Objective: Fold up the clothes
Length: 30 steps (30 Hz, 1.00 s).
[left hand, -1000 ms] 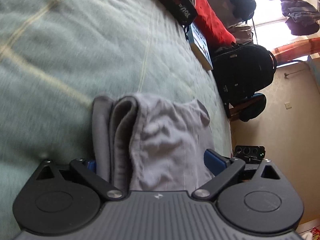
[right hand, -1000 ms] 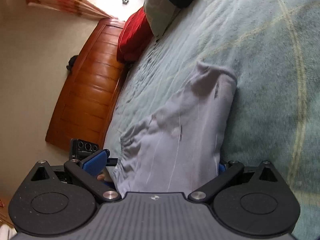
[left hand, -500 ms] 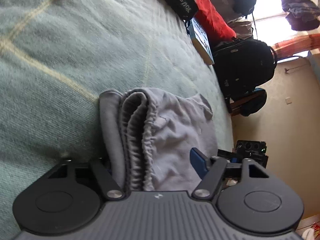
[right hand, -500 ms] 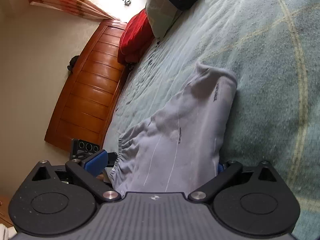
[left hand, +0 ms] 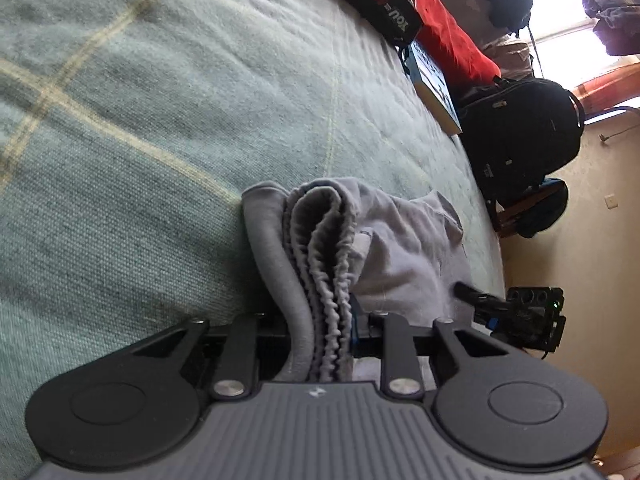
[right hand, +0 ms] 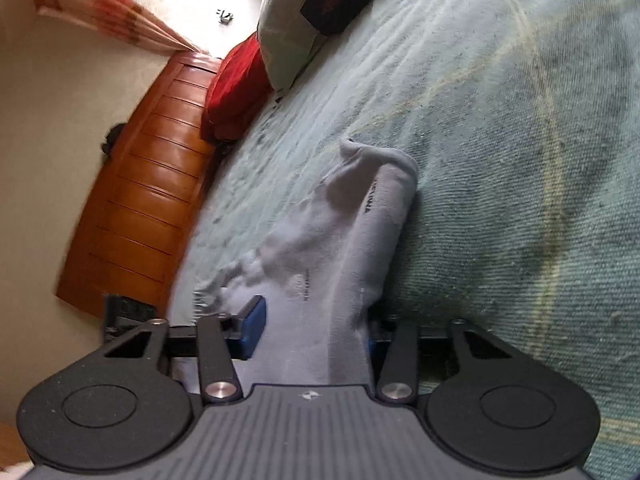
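- Left wrist cam: sits just behind left gripper (left hand: 320, 332), looks fwd & down along it, very close over bed (left hand: 140, 140), facing black backpack (left hand: 520, 140) by the wall
- Right wrist cam: same setup on right gripper (right hand: 312, 332), facing wooden headboard (right hand: 148, 200)
- Both share grey garment (left hand: 400, 248) (right hand: 340, 248), bed cover, red pillow (left hand: 448, 36) (right hand: 236, 92)

The left hand-held gripper (left hand: 320, 332) fills the lower frame of its own view, jaws just closed in — pinched on grey cloth. The right hand-held gripper (right hand: 312, 332), low in its frame too, has just drawn its jaws together — clamped on cloth.
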Tool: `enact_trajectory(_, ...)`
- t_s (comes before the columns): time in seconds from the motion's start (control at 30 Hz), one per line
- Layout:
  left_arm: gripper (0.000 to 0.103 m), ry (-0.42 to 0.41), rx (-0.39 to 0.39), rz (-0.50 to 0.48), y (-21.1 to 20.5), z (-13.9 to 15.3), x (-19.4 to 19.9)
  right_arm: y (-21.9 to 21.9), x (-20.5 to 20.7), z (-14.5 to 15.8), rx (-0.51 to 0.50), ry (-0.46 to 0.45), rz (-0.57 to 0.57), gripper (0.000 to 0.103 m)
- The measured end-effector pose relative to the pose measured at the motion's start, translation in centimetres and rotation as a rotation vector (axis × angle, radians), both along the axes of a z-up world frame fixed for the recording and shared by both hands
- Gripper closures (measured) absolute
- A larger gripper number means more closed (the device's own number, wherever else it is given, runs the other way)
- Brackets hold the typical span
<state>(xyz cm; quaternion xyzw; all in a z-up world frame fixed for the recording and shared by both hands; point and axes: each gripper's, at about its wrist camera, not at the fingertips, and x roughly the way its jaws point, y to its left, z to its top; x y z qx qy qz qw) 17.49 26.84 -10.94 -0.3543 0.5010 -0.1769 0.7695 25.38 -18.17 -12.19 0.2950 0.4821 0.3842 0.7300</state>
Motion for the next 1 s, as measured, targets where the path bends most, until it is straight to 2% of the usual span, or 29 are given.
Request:
enact_trajectory(0.1, 0.077, -0.032, 0.086, 0.006, -1.1, 0.9, -0.5, -0.2, -0.2, -0.5, -0.01, 0.005, -0.035, 0.093)
enact_trajectory(0.27, 0.082, -0.1, 0.252, -0.002, -3.3, 3.7, -1.0, 1.6, -1.2, 0.9, -0.116, -0.05, -0.057, 0.093)
enact_trajectory(0.4, 0.083, -0.197, 0.232, -0.032, -4.3, 6.6, -1.2, 1.6, -1.3, 1.0, -0.121, -0.048, -0.071, 0.092)
enact_trajectory(0.5, 0.083, -0.216, 0.275, -0.057, -5.3, 8.5, -1.3, 1.9, -1.6, 1.6, -0.142, -0.088, -0.061, 0.093)
enact_trajectory(0.7, 0.083, -0.251, 0.287, -0.08, -7.2, 10.6, -1.4, 2.9, -2.3, 3.3, -0.182, -0.157, -0.032, 0.093)
enact_trajectory(1.0, 0.083, -0.311, 0.262, -0.09, -7.7, 14.1, -2.4, 3.7, -2.6, 5.1, -0.17, -0.191, -0.007, 0.093)
